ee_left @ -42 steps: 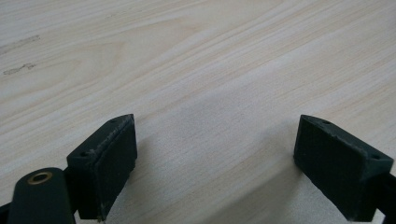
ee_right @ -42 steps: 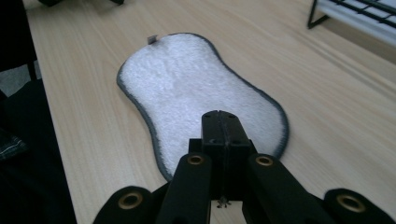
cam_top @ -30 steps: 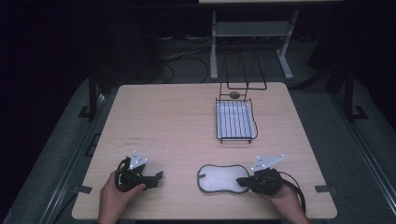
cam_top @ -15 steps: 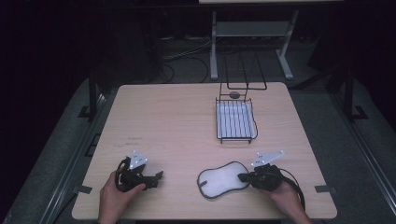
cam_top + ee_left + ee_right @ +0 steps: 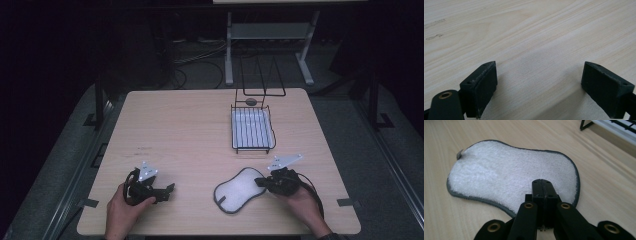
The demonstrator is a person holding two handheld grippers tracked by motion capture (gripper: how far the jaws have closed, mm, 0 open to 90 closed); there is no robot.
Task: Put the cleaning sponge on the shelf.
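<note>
Pad: white, fluffy, peanut-shaped, edged in dark grey; lying flat on the bench near the front edge, right of centre; also in the right gripper view, with a small grey tab at its far left end.
Right gripper: held in the right hand at the front right of the bench, pointing left toward the pad's right end; jaws pressed together with no gap, tips over the pad's near edge in the right gripper view; whether any of the pad's fabric is pinched between them, impossible to tell.
Left gripper: held in the left hand at the front left of the bench, well apart from the pad; jaws spread wide in the left gripper view, nothing but bare wood between them.
Bench: pale wood grain, rounded corners; two faint marks on the surface at far left in the left gripper view.
Wire rack: black wire frame with a white tray under its bars, standing behind the pad toward the back right of the bench, well apart from both grippers; one corner at upper right in the right gripper view.
Small round thing: dark grey, just behind the rack; too small to identify.
Cable: black, looping beside the right hand.
</note>
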